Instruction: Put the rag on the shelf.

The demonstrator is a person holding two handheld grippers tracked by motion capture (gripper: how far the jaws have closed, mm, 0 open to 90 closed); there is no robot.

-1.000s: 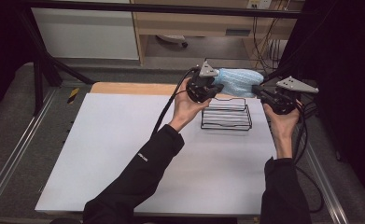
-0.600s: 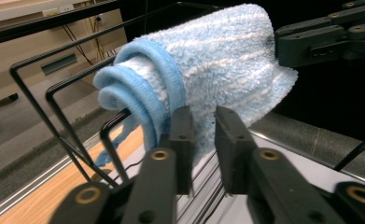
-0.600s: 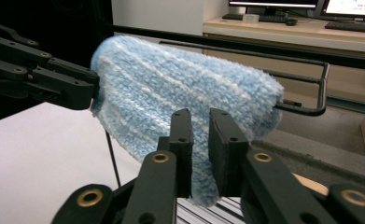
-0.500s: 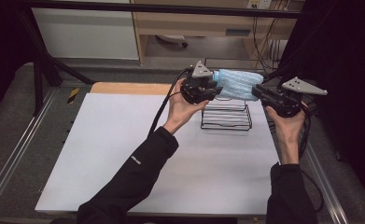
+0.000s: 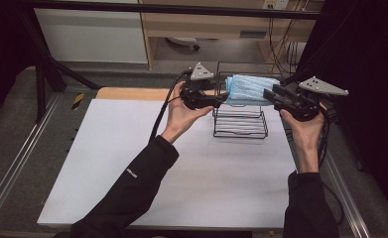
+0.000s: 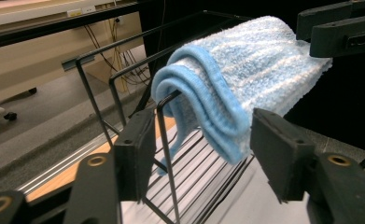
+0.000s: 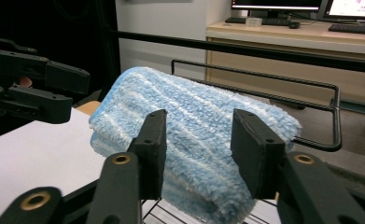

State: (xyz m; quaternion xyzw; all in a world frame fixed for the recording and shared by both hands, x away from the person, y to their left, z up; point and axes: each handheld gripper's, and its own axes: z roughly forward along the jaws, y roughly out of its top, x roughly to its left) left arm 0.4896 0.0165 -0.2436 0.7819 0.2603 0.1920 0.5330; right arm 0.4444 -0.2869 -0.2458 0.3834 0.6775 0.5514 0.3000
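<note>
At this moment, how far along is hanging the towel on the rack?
Done: the folded blue striped terry towel hangs over a top bar of the black wire rack. In hand: left tongs and right tongs have just been opening, pads off it. Left: drawing both away.

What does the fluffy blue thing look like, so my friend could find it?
Look at the far right part of the white table, where a black wire rack stands. Draped over its top bar is a folded, fluffy light-blue striped towel, the only soft, coloured thing there.
</note>
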